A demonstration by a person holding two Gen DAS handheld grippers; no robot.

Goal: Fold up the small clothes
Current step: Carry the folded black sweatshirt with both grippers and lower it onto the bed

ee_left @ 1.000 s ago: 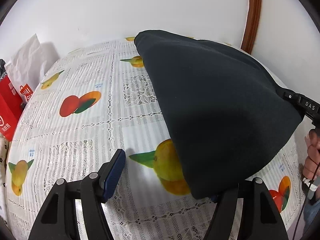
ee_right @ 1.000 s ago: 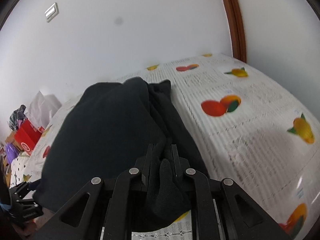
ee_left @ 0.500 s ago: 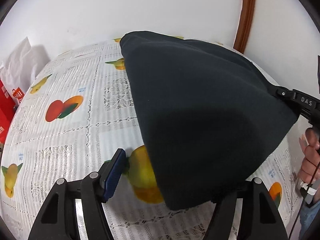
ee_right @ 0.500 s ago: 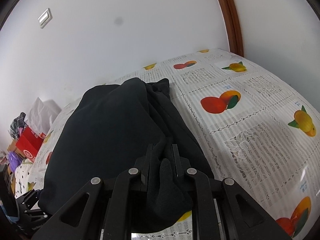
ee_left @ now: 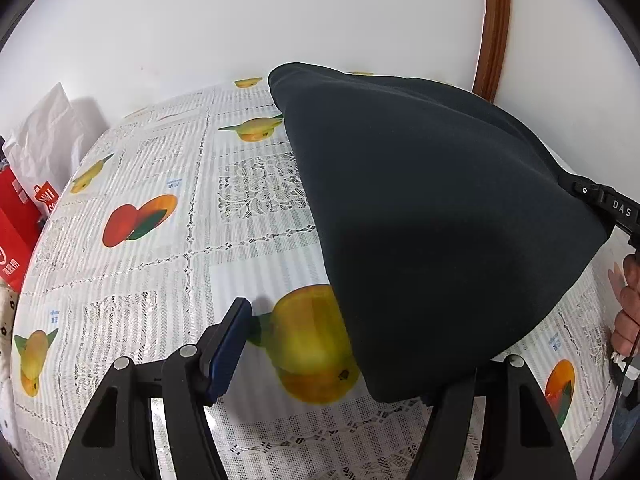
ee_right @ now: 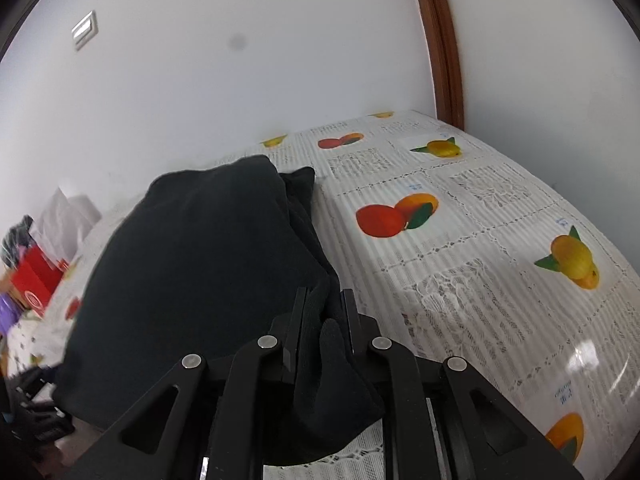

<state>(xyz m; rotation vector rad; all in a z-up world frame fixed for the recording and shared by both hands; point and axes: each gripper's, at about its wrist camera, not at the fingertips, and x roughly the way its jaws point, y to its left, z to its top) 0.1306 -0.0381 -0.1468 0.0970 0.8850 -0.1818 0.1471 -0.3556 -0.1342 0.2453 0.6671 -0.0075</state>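
Right wrist view: cloth (ee_right: pixel 192 272) is pinched by the right gripper (ee_right: pixel 322 320), mid-fold; left gripper (ee_left: pixel 340 352) at 9 o'clock is spread, seemingly empty. A carry-over is called for next.

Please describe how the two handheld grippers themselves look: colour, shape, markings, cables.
The left gripper has black angular linkage arms with silver rivets and a dark blue pad on its finger. The right gripper is black too, with silver rivets; white letters "DAS" mark its side. A thin black cable hangs by the person's hand.
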